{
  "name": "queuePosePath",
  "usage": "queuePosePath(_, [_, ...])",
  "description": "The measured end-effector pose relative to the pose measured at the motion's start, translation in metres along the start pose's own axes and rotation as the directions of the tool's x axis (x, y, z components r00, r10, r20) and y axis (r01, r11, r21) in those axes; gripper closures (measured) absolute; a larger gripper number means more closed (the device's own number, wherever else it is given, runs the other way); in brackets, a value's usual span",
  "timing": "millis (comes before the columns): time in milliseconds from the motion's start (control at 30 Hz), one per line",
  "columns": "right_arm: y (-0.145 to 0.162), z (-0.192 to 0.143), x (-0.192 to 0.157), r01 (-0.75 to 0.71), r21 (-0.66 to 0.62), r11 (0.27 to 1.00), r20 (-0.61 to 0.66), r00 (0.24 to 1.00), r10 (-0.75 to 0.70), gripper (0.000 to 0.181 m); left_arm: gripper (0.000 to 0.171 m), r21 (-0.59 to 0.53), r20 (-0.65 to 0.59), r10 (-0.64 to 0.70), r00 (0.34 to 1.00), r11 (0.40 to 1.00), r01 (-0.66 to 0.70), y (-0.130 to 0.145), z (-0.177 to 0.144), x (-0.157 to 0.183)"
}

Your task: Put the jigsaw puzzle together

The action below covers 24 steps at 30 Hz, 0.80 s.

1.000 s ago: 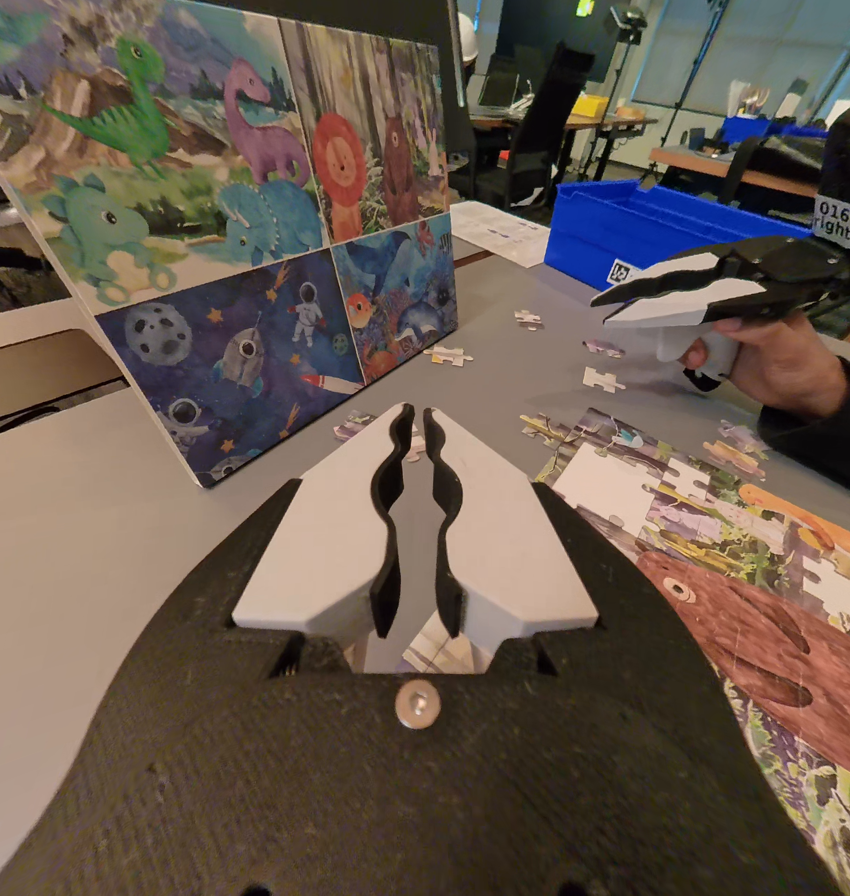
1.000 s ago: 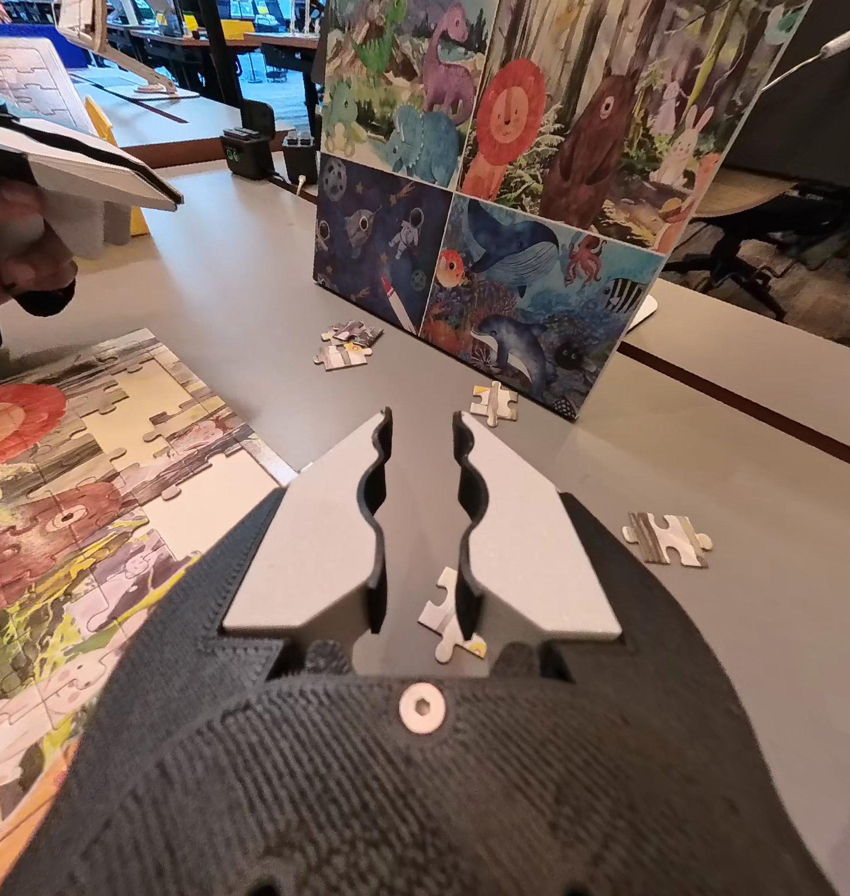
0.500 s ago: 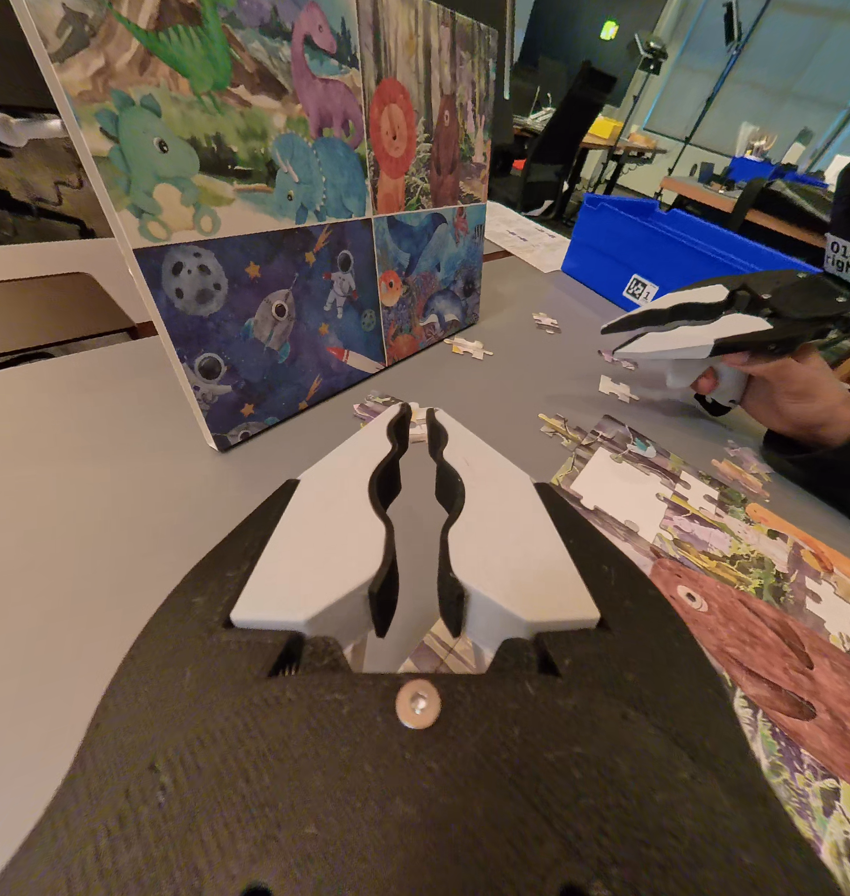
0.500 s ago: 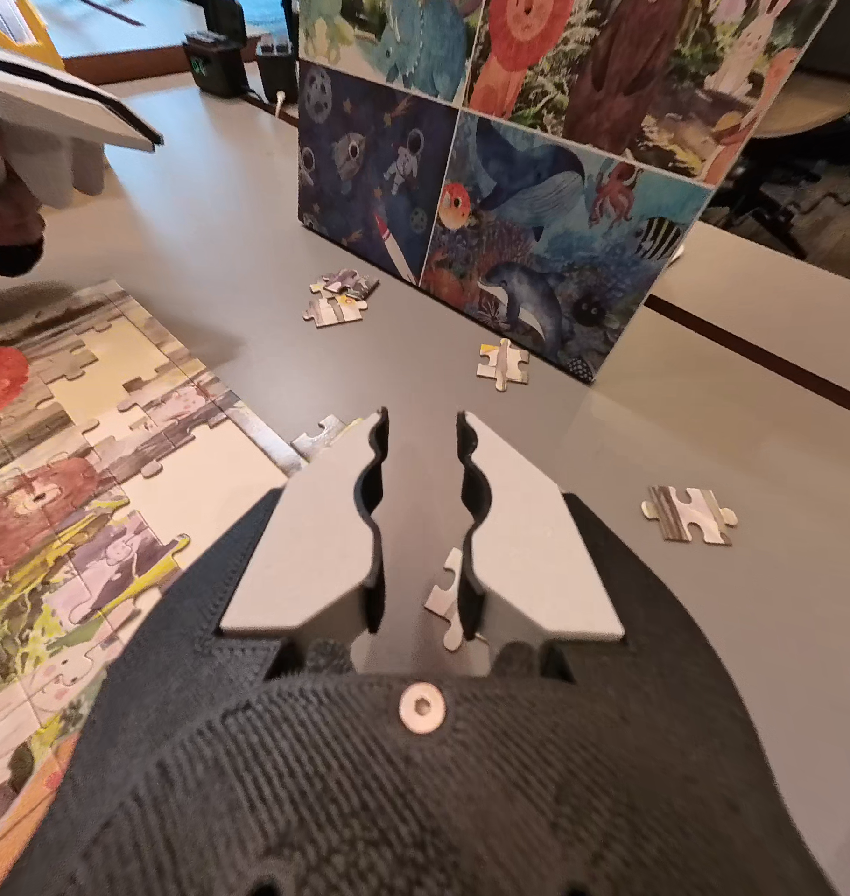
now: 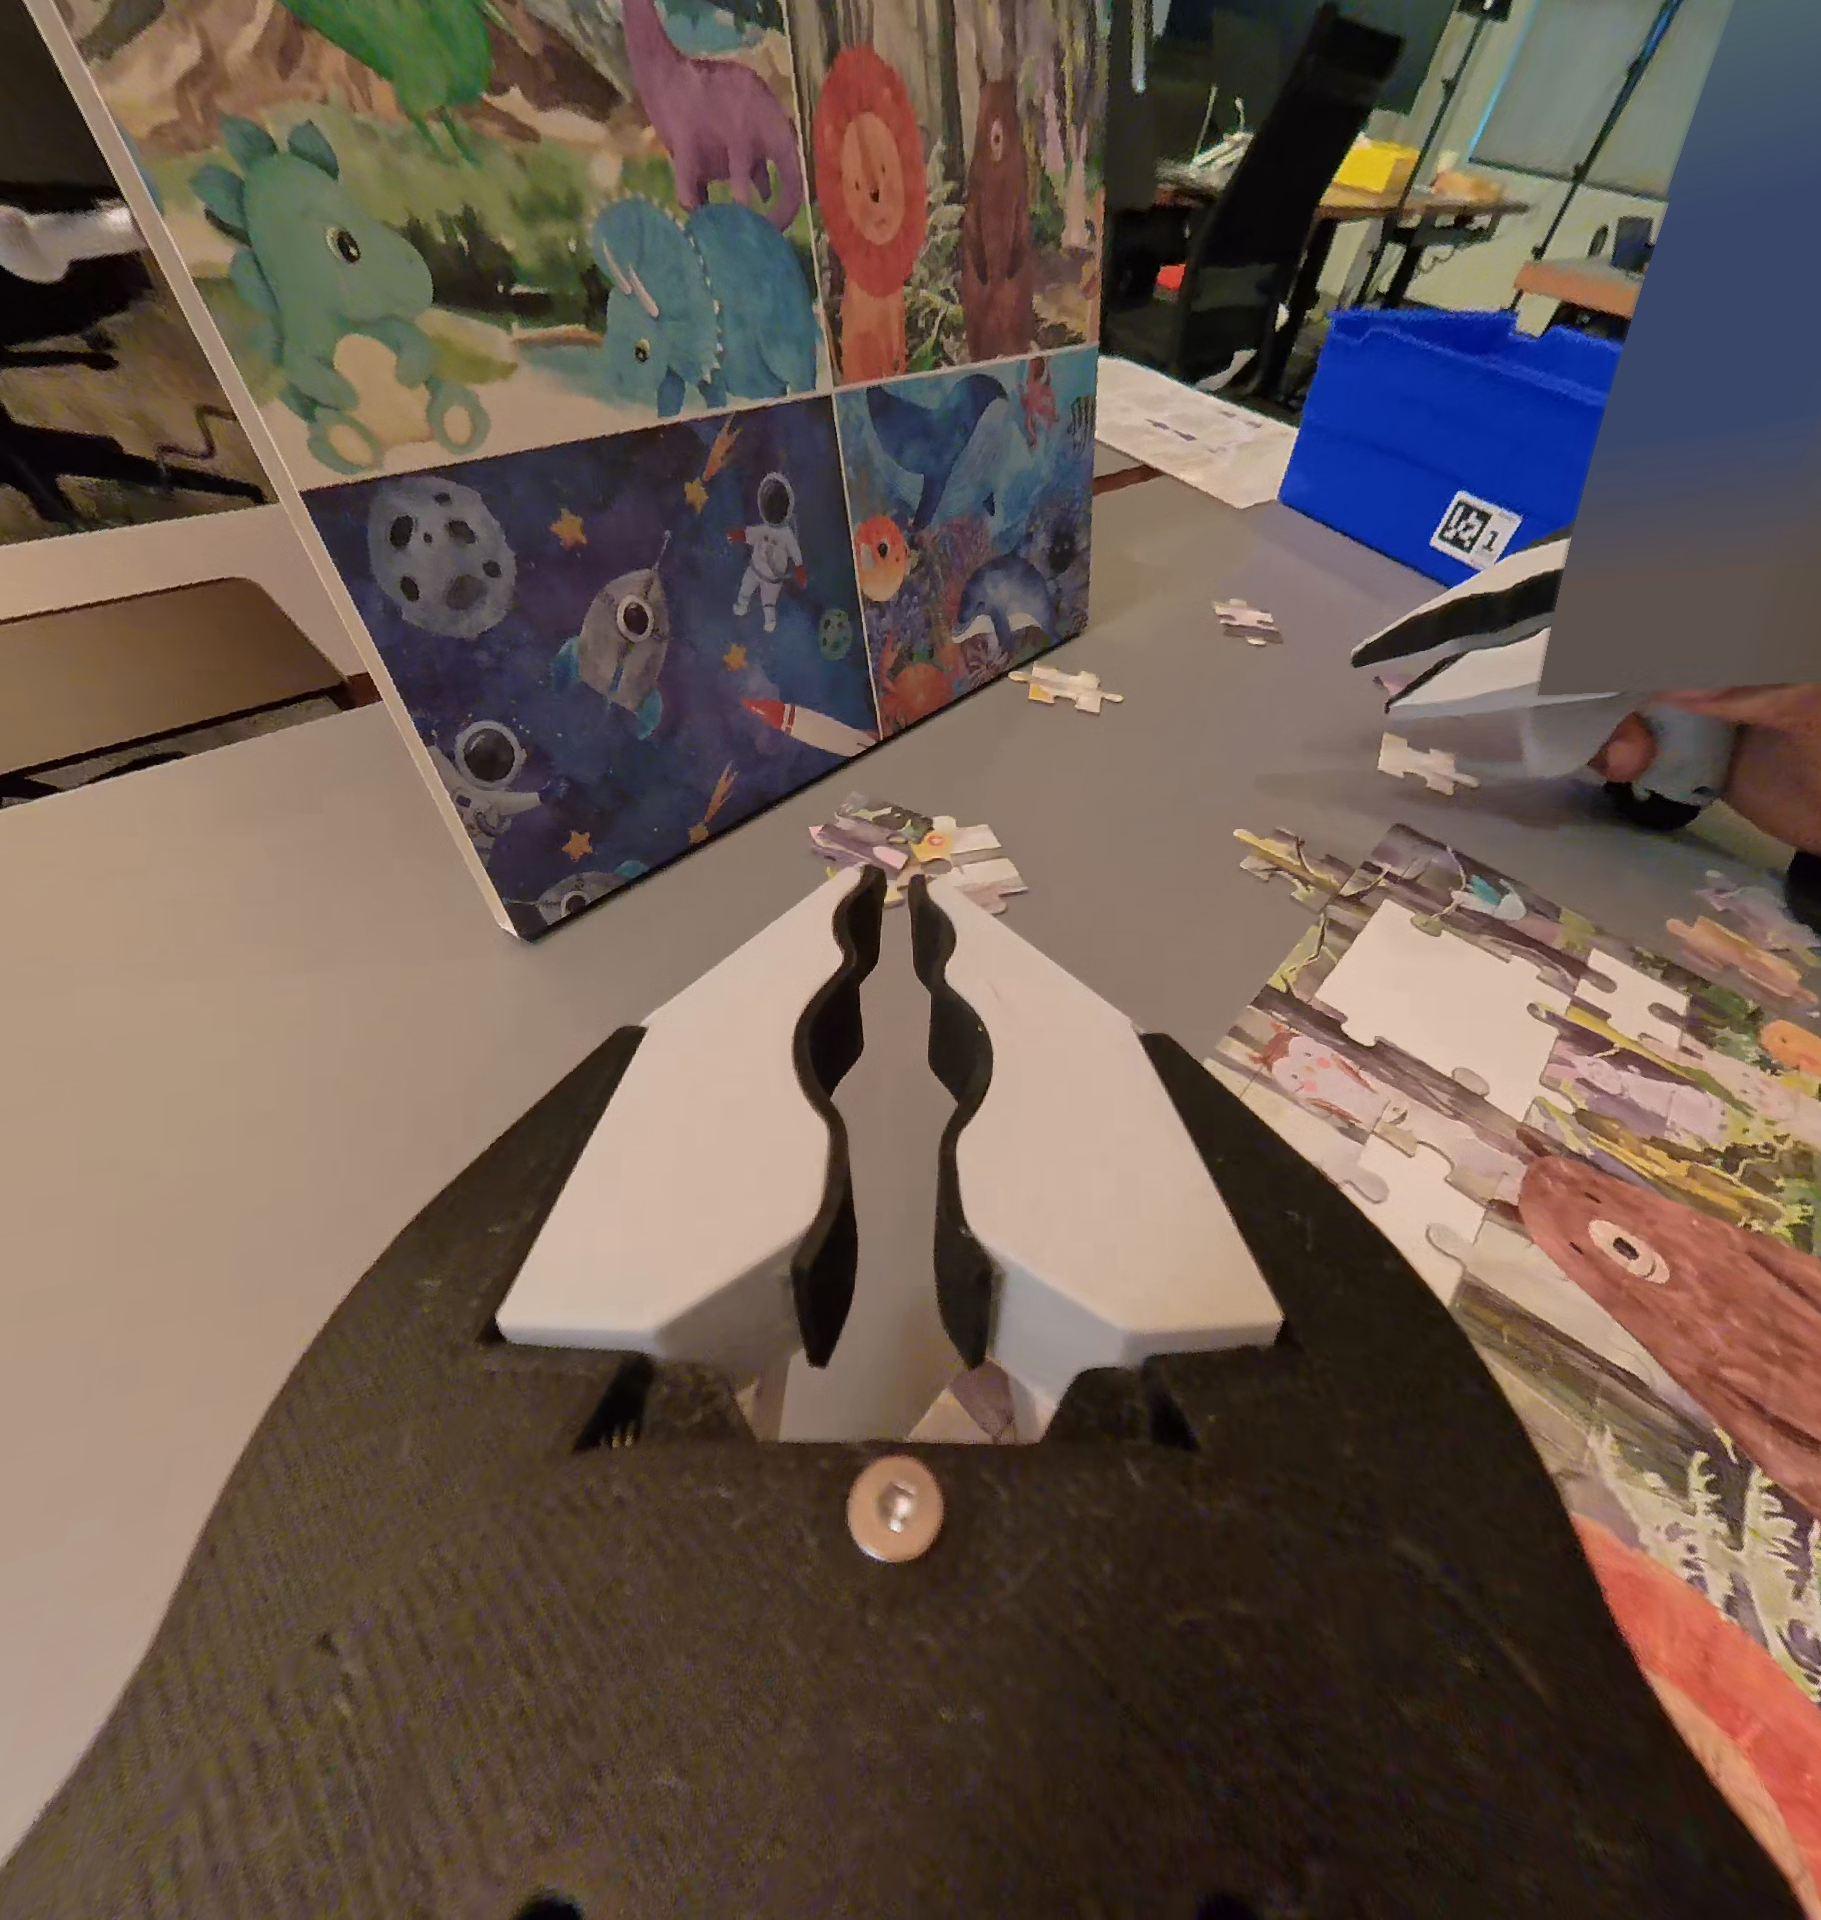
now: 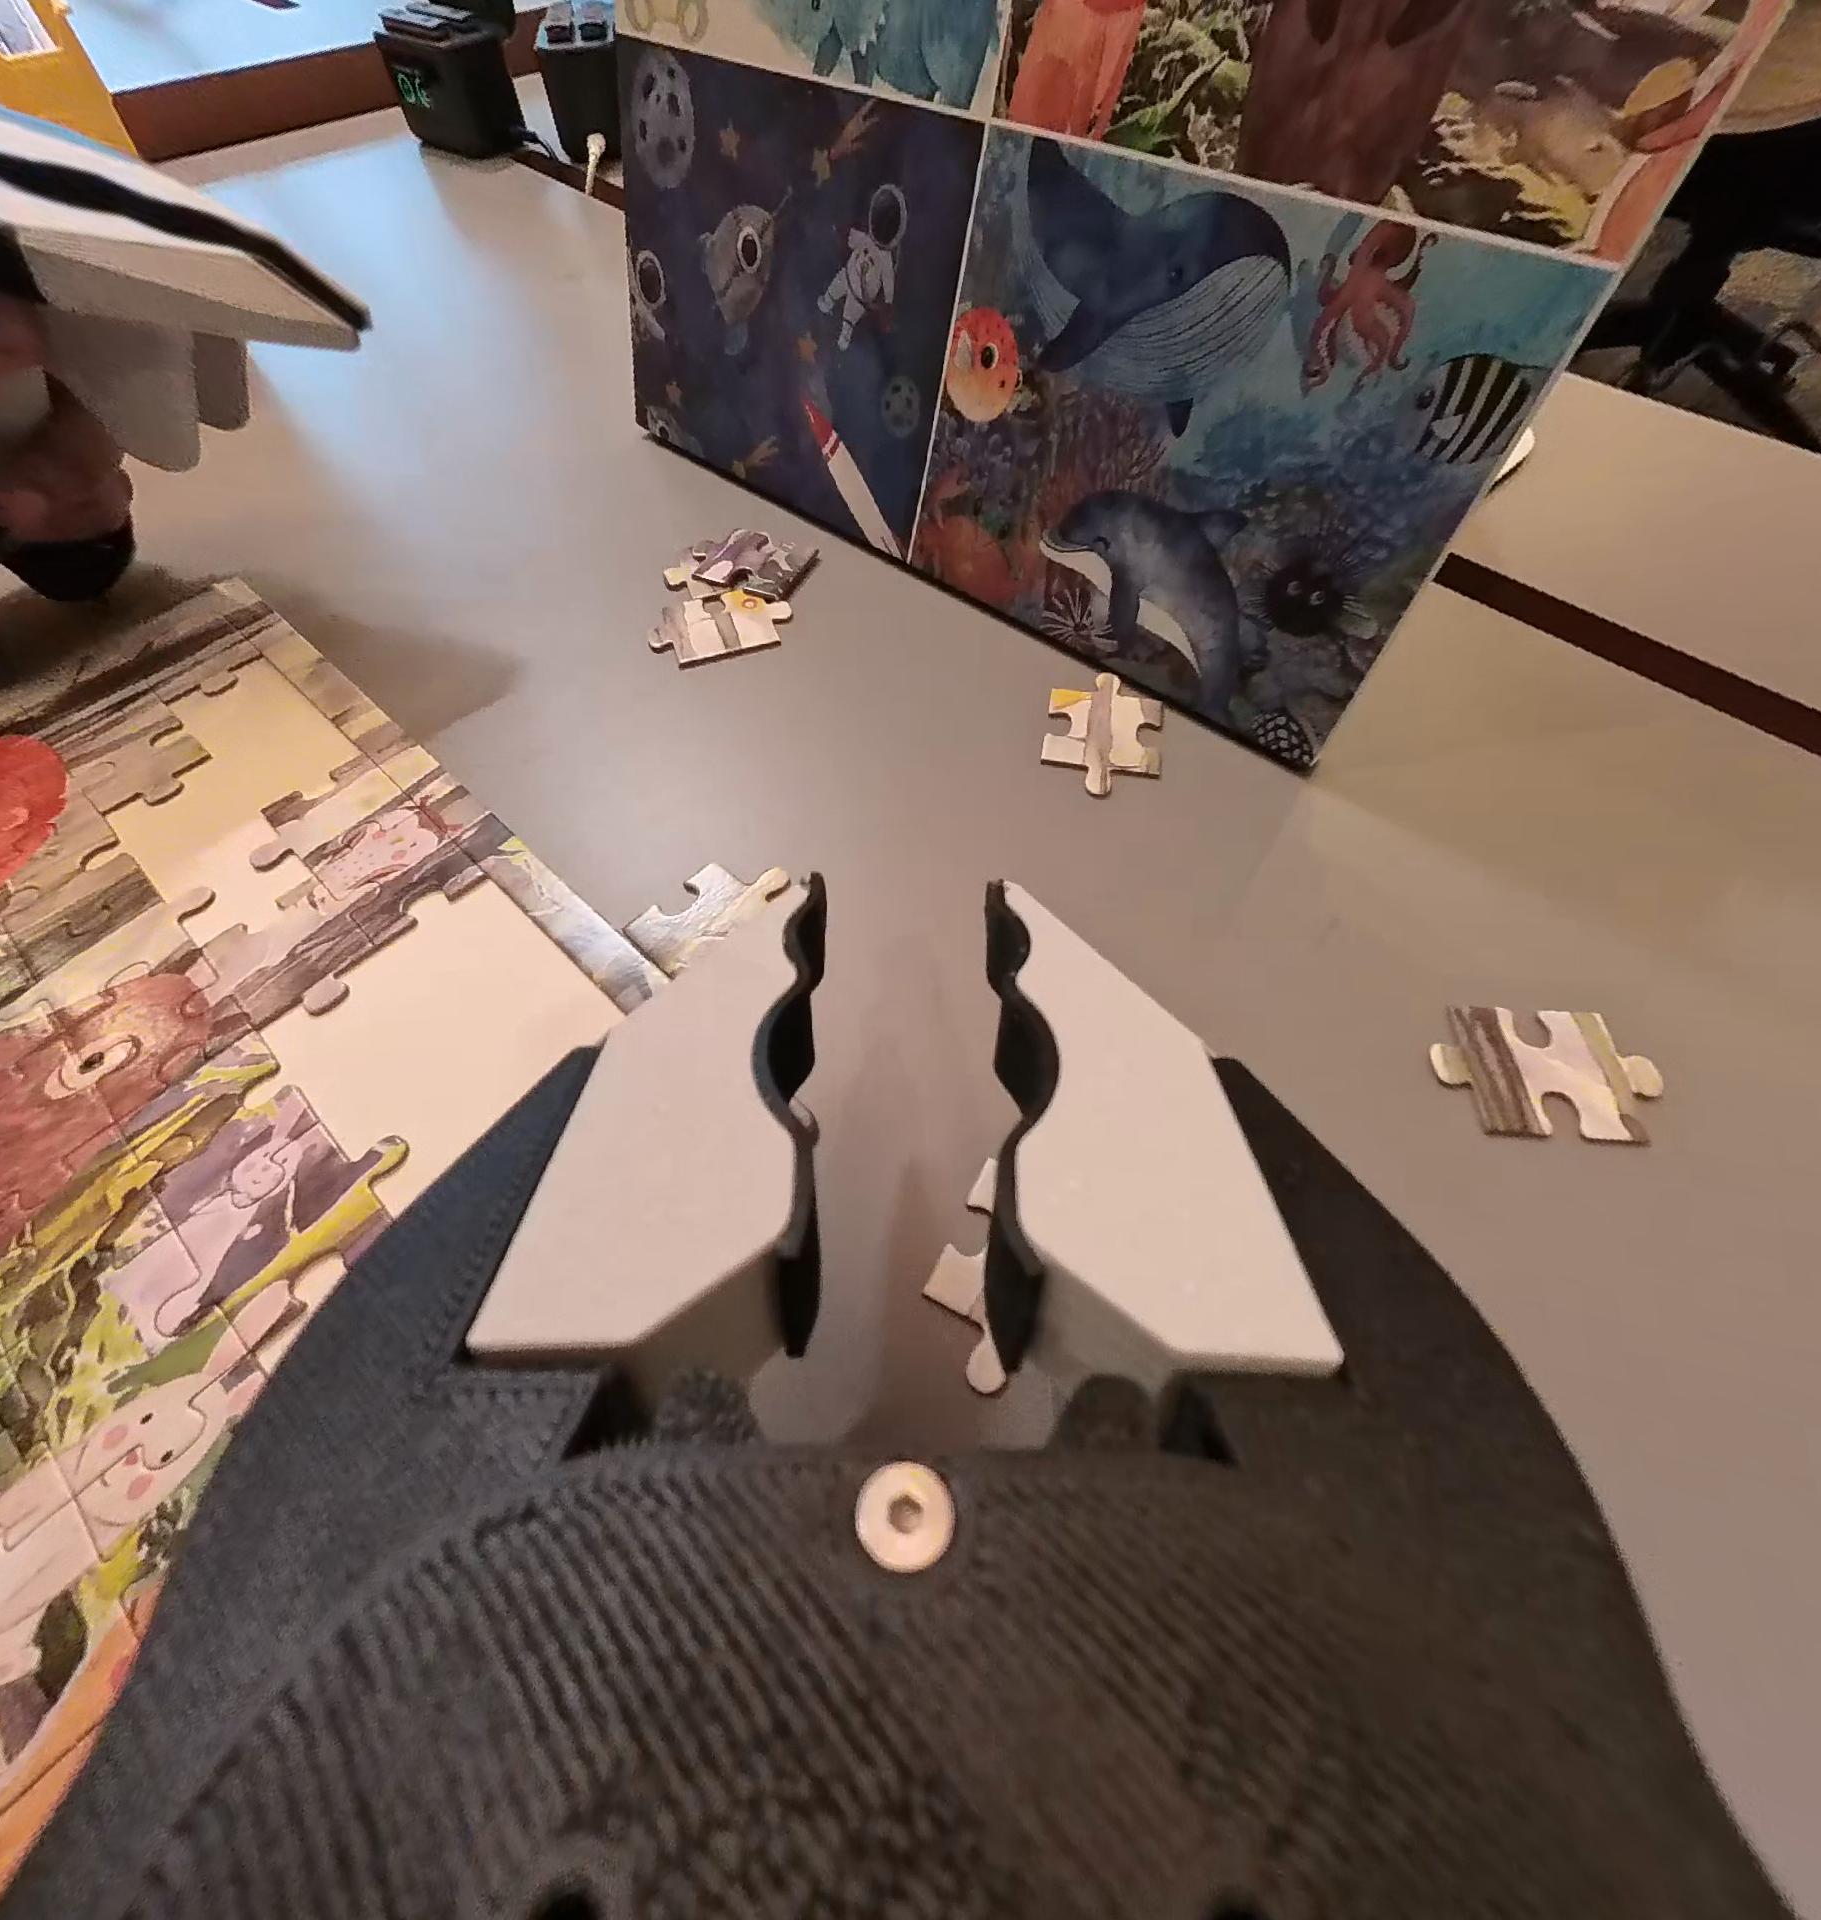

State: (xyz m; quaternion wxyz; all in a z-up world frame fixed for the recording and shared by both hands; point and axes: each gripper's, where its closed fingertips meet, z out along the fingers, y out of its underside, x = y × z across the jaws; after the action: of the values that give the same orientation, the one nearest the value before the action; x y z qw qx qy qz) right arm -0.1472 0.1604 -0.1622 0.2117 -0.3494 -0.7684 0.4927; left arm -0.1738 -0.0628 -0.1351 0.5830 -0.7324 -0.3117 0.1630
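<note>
The partly built jigsaw puzzle (image 5: 1664, 1299) lies flat on the grey table, with bare gaps near its far corner; it also shows in the right wrist view (image 6: 106, 1039). My left gripper (image 5: 890, 883) has its jaws almost together with only a thin slit, and nothing is between them. It points at a small cluster of loose pieces (image 5: 916, 847) in front of the picture box. My right gripper (image 6: 901, 894) is open and empty, low over the table. A pale loose piece (image 6: 958, 1273) lies under its right finger. Another piece (image 6: 703, 914) lies by the puzzle's edge.
The upright puzzle box (image 5: 677, 468) stands behind the loose pieces, and shows in the right view too (image 6: 1145, 364). Single pieces lie at its foot (image 6: 1101, 732) and to the right (image 6: 1545, 1075). A blue bin (image 5: 1436, 436) sits at the back right. Black chargers (image 6: 459, 73) stand far left. Measured from the fingertips, the pale loose piece (image 6: 958, 1273) is 8 centimeters or so from the right gripper and 30 centimeters from the left. It is also in sight in the left wrist view (image 5: 1433, 784). From either gripper's tips it is about 20 centimeters to the partly built jigsaw puzzle (image 5: 1664, 1299).
Both grippers have moved forward toward the box and lower over the table. The left one now points closer at the piece cluster. Neither jaw gap has changed.
</note>
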Motion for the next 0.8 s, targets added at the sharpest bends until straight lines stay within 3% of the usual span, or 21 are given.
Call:
queuePosePath(133, [0.000,0.000,-0.003,0.028,-0.001,1.000,0.000,1.000,-0.028,0.161,0.169,0.004,-0.004,-0.004,1.000,1.000,0.004,0.000,0.000,0.000])
queuePosePath(333, [0.006,0.005,-0.009,0.001,-0.049,0.999,0.020,1.000,0.000,0.156,0.168,0.001,-0.002,0.003,1.000,1.000,-0.003,0.000,0.000,0.000])
queuePosePath(467, [0.006,0.019,-0.043,-0.081,-0.128,0.988,0.115,0.989,0.095,0.152,0.170,0.023,0.001,0.006,1.000,1.000,-0.007,-0.003,-0.001,0.001])
queuePosePath(667, [0.026,0.039,-0.042,0.074,-0.296,0.952,-0.058,0.994,-0.095,0.147,0.170,0.022,0.005,0.012,1.000,1.000,-0.012,-0.003,-0.001,0.001])
queuePosePath(800, [0.031,0.033,-0.027,0.070,-0.332,0.941,-0.114,0.987,-0.114,0.144,0.169,0.014,0.009,0.027,1.000,1.000,-0.027,-0.002,0.000,0.002])
